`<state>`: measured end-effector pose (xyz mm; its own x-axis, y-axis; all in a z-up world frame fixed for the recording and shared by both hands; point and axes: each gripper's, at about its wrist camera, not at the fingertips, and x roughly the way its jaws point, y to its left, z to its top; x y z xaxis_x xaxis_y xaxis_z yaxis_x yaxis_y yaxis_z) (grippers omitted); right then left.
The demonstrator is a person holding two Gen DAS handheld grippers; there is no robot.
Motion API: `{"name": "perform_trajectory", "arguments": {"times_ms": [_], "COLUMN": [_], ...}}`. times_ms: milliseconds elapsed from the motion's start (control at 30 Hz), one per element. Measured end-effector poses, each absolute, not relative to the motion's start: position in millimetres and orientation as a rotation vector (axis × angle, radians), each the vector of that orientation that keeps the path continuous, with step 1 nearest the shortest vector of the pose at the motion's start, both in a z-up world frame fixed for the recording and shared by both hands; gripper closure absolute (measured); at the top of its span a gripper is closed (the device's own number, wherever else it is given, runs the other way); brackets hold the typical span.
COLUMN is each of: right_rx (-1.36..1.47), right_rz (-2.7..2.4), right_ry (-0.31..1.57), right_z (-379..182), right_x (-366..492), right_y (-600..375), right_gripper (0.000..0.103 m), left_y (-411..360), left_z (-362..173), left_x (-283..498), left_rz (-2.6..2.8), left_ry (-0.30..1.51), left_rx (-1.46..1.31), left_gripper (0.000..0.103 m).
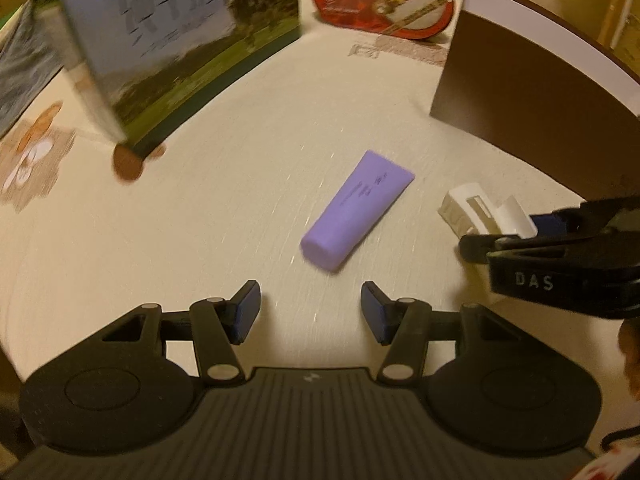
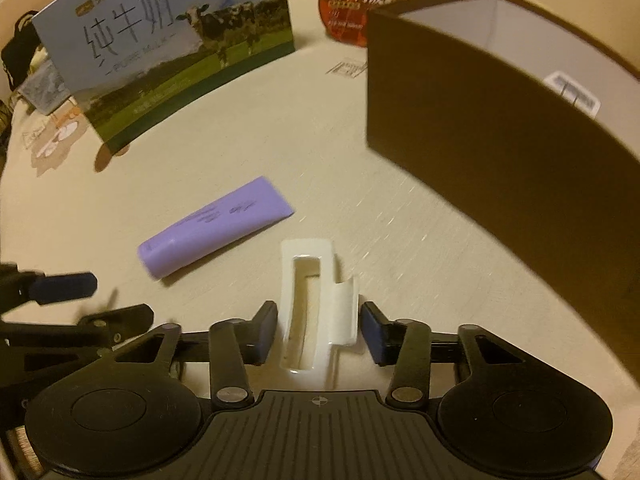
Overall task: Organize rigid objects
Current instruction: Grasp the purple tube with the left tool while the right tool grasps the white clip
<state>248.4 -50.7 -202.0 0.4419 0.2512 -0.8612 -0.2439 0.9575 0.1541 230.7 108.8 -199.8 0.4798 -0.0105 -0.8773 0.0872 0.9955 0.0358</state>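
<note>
1. Bench [image 2: 360, 168] covered in a cream cloth with printed motifs; everything below sits on it
2. Left tongs [image 1: 310, 312] released, fingers spread wide with nothing between them, hovering just short of the capped end of the purple tube [image 1: 356, 210]
3. Purple tube lies flat on its side near the middle of the bench, crimped end angled toward the far edge; also seen in the right view [image 2: 216, 226]
4. Right tongs [image 2: 319, 332] straddle a white plastic clip [image 2: 316, 300]; the blue pads sit just beside its two sides, left pad about touching, a small gap at the right, so not yet clenched on it
5. White plastic clip [image 1: 480, 210] rests on the bench just right of the tube, between tube and dark brown box [image 2: 500, 120]
6. Dark brown box stands open-topped toward the right edge, pale lining inside
7. Milk carton box [image 2: 172, 40] with a cow print stands toward the far left; blurred in the left view [image 1: 180, 40]
8. Red instant-meal bowl [image 2: 352, 4] sits at the far edge, behind the brown box
</note>
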Motion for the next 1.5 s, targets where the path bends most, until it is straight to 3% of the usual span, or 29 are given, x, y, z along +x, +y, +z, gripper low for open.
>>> {"name": "perform_trajectory", "arguments": {"times_ms": [367,433,667,1100,1200,1300,1500], "right_rx": [0.001,-0.007,0.000,-0.024,-0.039,-0.058,-0.054], "right_rz": [0.240,0.241,0.233,0.258,0.278,0.286,0.289], "right_ry": [1.053,1.052,1.065,1.118,1.111,1.122,1.113], "right_z": [-204,-203,-202,-201,-202,-203,-204], "right_x": [259,255,232,155,149,151,157], "right_y": [-88,-91,-106,-141,-142,-140,-143], "right_gripper": [0.065,0.065,0.066,0.065,0.065,0.063,0.058], "left_y": [91,90,66,23,20,22,18], "left_z": [-217,-217,-212,-206,-208,-206,-208], "left_x": [268,269,247,152,153,163,184], "left_rz": [-0.179,-0.197,-0.180,-0.127,-0.123,-0.111,-0.103], "left_ry": [1.043,1.054,1.072,1.188,1.200,1.199,1.201], "left_rx": [0.235,0.221,0.170,0.015,0.026,0.020,0.031], "left_gripper": [0.052,0.069,0.079,0.079,0.077,0.067,0.067]}}
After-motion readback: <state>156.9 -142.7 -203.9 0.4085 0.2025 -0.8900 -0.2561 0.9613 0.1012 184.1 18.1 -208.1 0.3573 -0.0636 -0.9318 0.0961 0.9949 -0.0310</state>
